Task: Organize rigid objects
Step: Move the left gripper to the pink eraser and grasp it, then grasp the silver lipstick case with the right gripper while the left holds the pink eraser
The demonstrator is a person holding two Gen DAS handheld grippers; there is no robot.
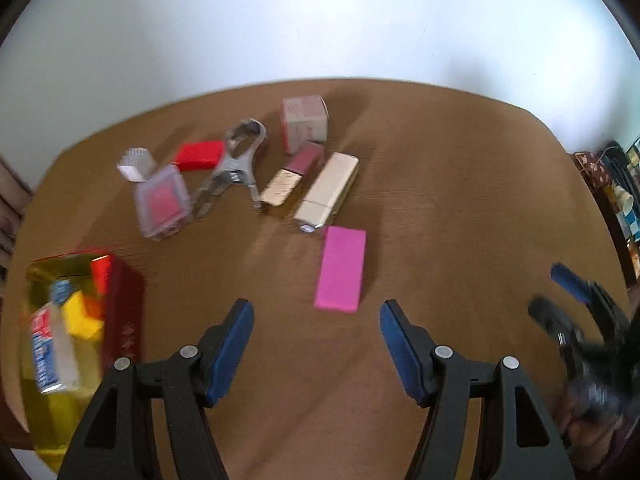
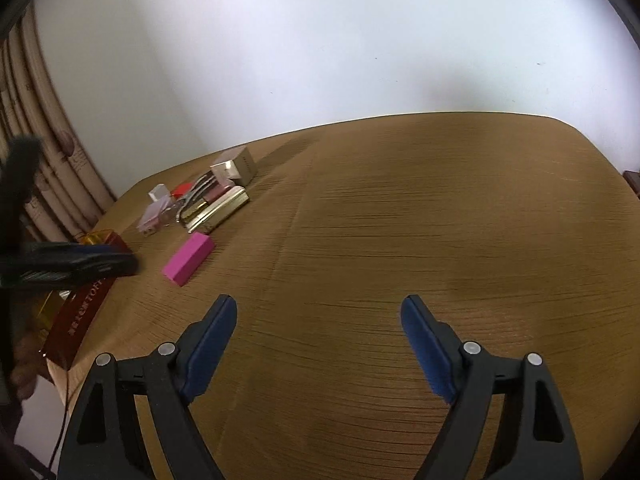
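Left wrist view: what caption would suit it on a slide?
Open left gripper hovers near a pink block, beside a red box partly filled with items.

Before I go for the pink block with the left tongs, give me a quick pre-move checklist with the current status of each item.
1. Left tongs open and holding nothing: ok.
2. Right tongs open, nothing between them: ok.
3. Pink block lying flat on the table, apart from the other items: ok.
4. Path from left tongs to pink block free of objects: ok.
5. Red box has room: cannot tell; a yellow item and a tube already lie in it, and the view is blurred.
6. Right tongs clear of the block: ok, they sit off to the right of it.
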